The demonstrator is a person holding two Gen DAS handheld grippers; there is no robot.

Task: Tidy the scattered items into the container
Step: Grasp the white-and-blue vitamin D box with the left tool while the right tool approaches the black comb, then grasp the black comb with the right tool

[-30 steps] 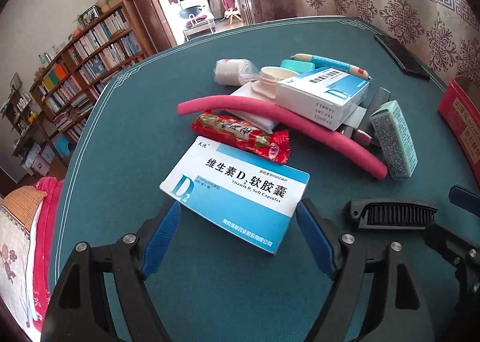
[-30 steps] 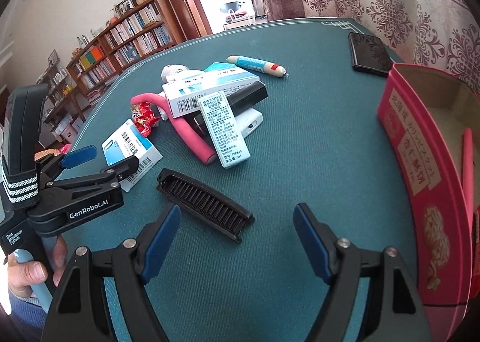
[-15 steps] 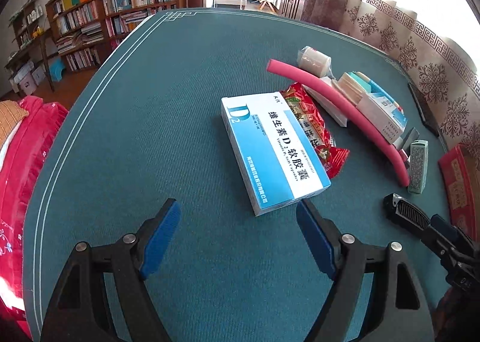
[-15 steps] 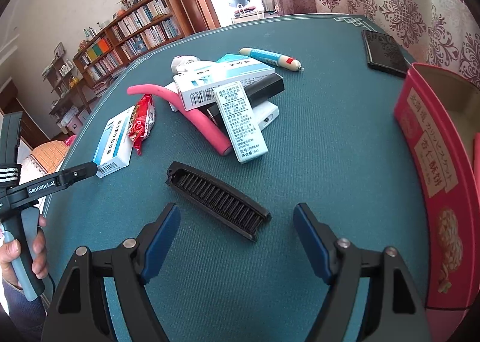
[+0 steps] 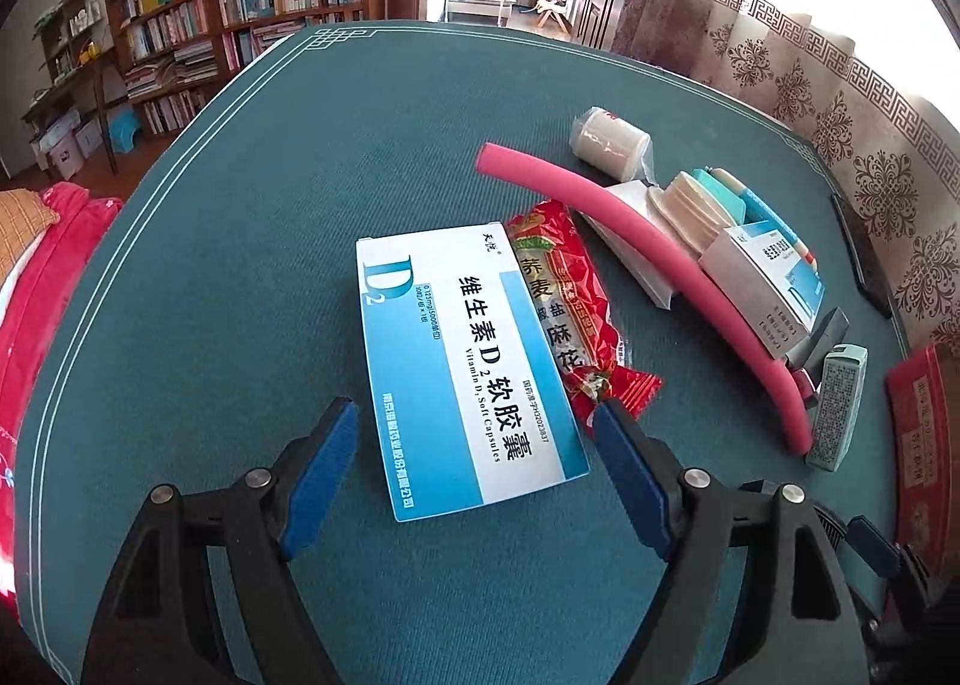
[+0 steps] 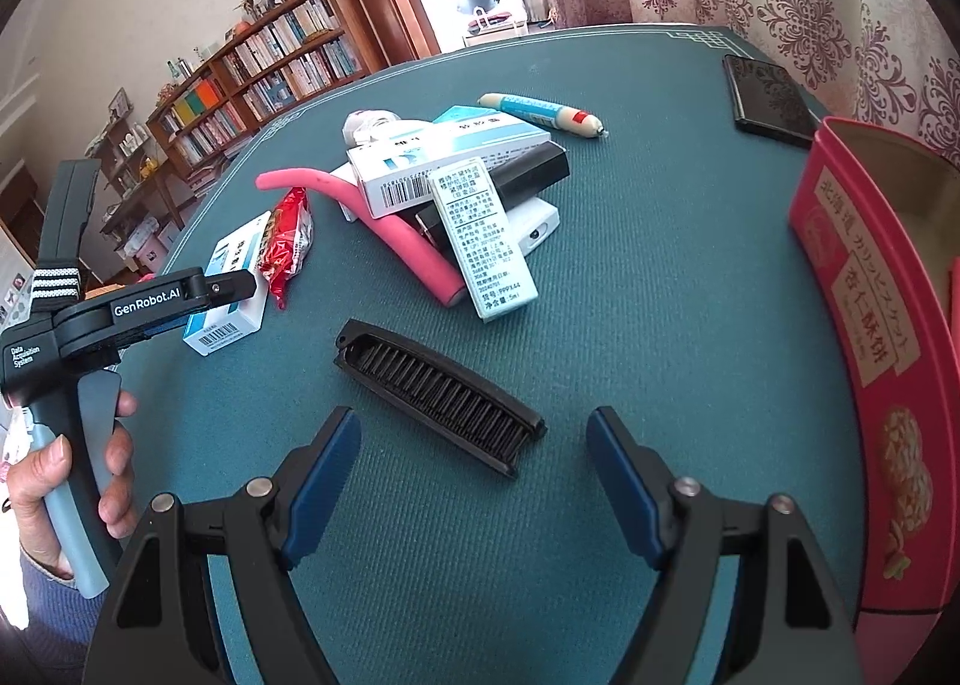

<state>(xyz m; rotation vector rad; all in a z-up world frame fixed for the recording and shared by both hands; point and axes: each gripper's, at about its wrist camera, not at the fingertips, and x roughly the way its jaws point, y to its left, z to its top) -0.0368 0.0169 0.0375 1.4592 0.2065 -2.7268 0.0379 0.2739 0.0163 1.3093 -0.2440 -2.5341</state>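
With jaws open and empty, the left gripper [image 5: 474,472] should straddle the vitamin box [image 5: 465,361] squarely across its narrow width, avoiding the red snack packet [image 5: 567,313].

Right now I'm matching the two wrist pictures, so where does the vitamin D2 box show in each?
Left wrist: vitamin D2 box lies centre frame, ahead of the open left gripper.
Right wrist: same box at left, partly behind that gripper.
Shared landmark: the red snack packet beside it.
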